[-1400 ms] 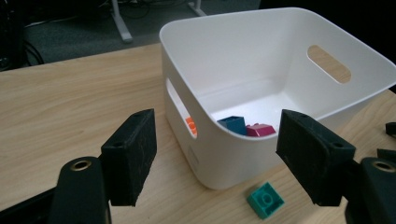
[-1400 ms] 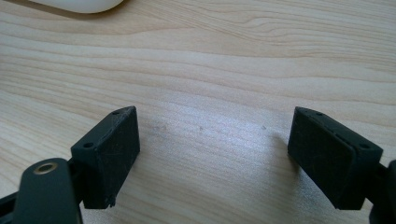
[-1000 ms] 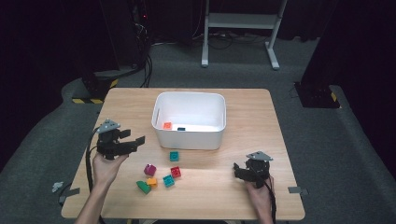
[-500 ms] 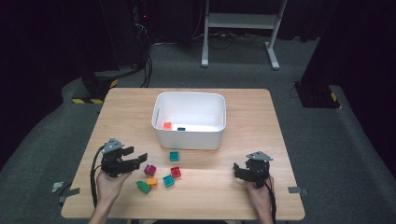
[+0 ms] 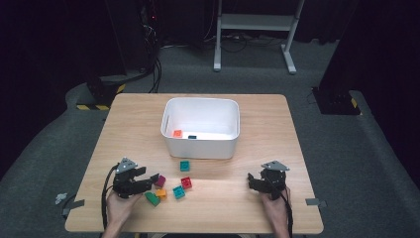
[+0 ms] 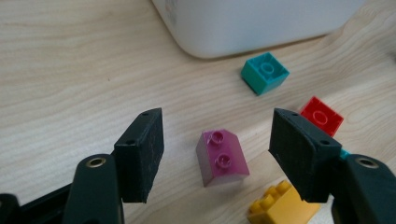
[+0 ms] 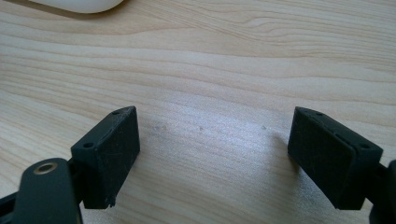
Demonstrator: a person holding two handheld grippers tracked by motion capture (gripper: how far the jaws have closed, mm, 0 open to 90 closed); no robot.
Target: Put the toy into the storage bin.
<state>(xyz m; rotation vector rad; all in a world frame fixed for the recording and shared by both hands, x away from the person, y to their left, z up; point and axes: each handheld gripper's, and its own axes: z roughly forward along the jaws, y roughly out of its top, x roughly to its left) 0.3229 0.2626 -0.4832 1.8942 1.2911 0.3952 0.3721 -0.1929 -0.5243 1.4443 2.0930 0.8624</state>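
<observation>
With the left gripper (image 6: 217, 154) spread wide around the purple brick (image 6: 221, 157), which lies at 7 o'clock from the white bin (image 5: 200, 126), the jaws should be centred on its flat sides and lowered before being closed.

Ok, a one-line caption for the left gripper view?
Open left tool straddles a magenta sloped brick on the wooden table, white bin beyond.
</observation>
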